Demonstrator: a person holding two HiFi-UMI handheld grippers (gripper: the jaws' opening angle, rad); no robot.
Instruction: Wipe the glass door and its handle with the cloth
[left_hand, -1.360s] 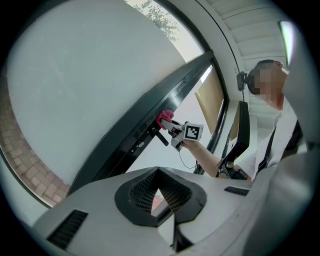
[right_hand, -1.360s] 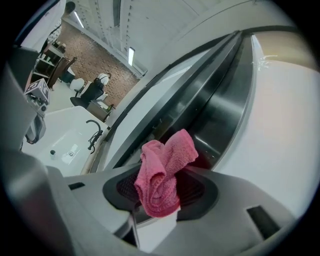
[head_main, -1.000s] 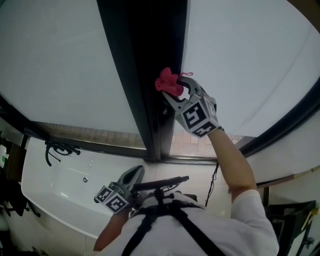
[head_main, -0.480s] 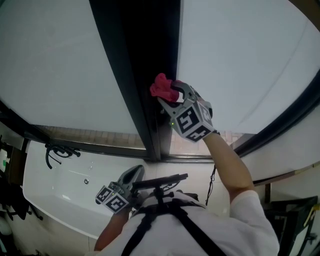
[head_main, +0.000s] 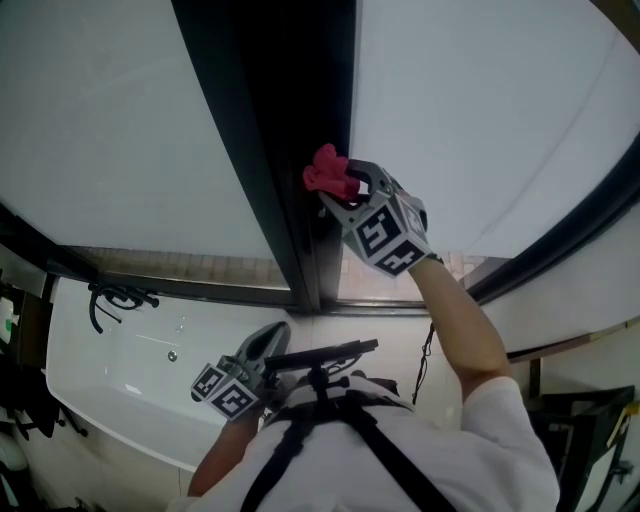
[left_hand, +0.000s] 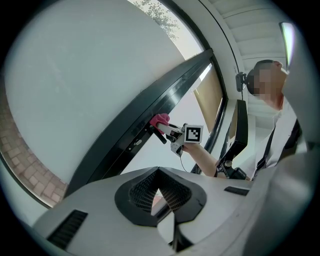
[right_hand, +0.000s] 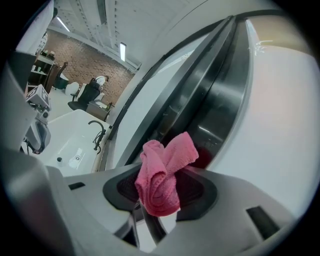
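Note:
A pink cloth (head_main: 325, 172) is bunched in my right gripper (head_main: 340, 186), which is shut on it and raised against the dark door frame (head_main: 285, 120) between two pale glass panes (head_main: 480, 120). In the right gripper view the cloth (right_hand: 162, 172) sticks out of the jaws toward the frame's dark, shiny strip (right_hand: 220, 100). In the left gripper view the cloth (left_hand: 160, 119) touches the frame beside a short black bar (left_hand: 158, 135). My left gripper (head_main: 270, 342) hangs low by the person's chest, jaws together and empty.
A white basin (head_main: 130, 390) with a black faucet (head_main: 115, 297) lies below the left pane. A black chest harness (head_main: 330, 400) crosses the person's white shirt. Dark equipment (head_main: 585, 450) stands at the lower right.
The right gripper with the cloth has shifted a little left and down along the dark frame. The left gripper has stayed low by the body.

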